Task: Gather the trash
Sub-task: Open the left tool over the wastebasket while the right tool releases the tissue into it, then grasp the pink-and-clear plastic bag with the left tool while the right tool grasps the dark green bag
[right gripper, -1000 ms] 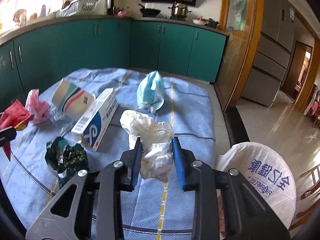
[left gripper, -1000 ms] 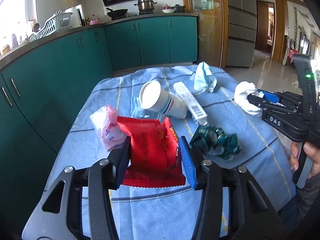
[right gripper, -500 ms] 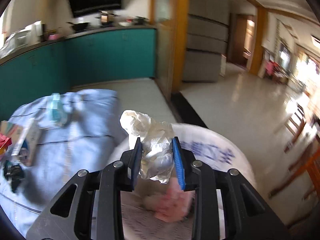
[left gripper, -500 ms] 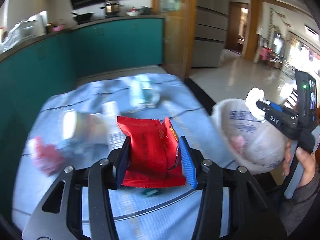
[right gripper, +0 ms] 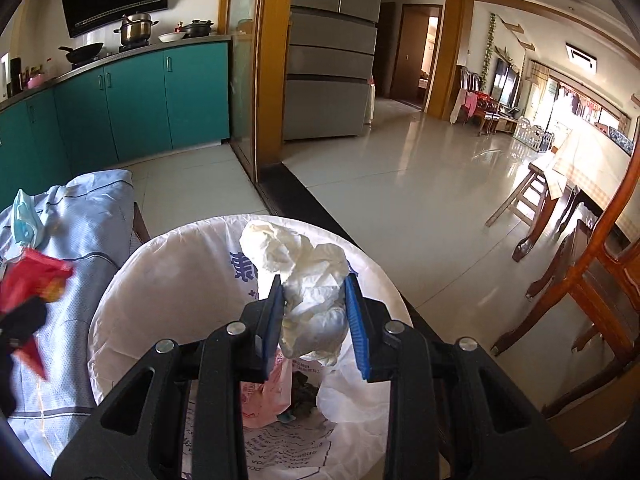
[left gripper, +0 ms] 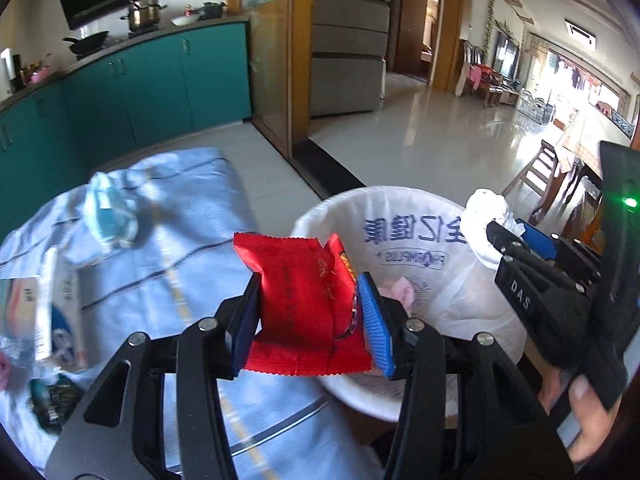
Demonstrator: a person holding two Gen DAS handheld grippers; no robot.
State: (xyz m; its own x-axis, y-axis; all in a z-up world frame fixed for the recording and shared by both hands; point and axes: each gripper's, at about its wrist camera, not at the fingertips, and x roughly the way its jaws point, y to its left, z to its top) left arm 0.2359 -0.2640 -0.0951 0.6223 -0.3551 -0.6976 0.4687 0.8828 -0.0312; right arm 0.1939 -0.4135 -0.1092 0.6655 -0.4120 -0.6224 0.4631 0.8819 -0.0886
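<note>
My left gripper [left gripper: 310, 316] is shut on a red snack wrapper [left gripper: 304, 300] and holds it at the table's right edge, next to the bin. My right gripper [right gripper: 314, 314] is shut on a crumpled white tissue [right gripper: 308, 280] and holds it above the open mouth of the white-lined trash bin [right gripper: 168, 264]. The bin [left gripper: 400, 232] holds pink and dark scraps [right gripper: 280, 396]. The right gripper [left gripper: 516, 236] with its tissue also shows in the left wrist view, over the bin's far side. The red wrapper [right gripper: 32, 280] shows at the left of the right wrist view.
The table with a blue cloth [left gripper: 168, 248] carries a blue face mask [left gripper: 108, 208], a toothpaste box [left gripper: 60, 320] and a dark green wrapper [left gripper: 48, 396]. Wooden chairs and a table [right gripper: 580, 272] stand at the right. Teal cabinets [right gripper: 132, 108] line the back.
Both grippers have swung right from the table to the trash bin, each keeping its load. The tissue is now over the bin's mouth and the red wrapper beside its rim.
</note>
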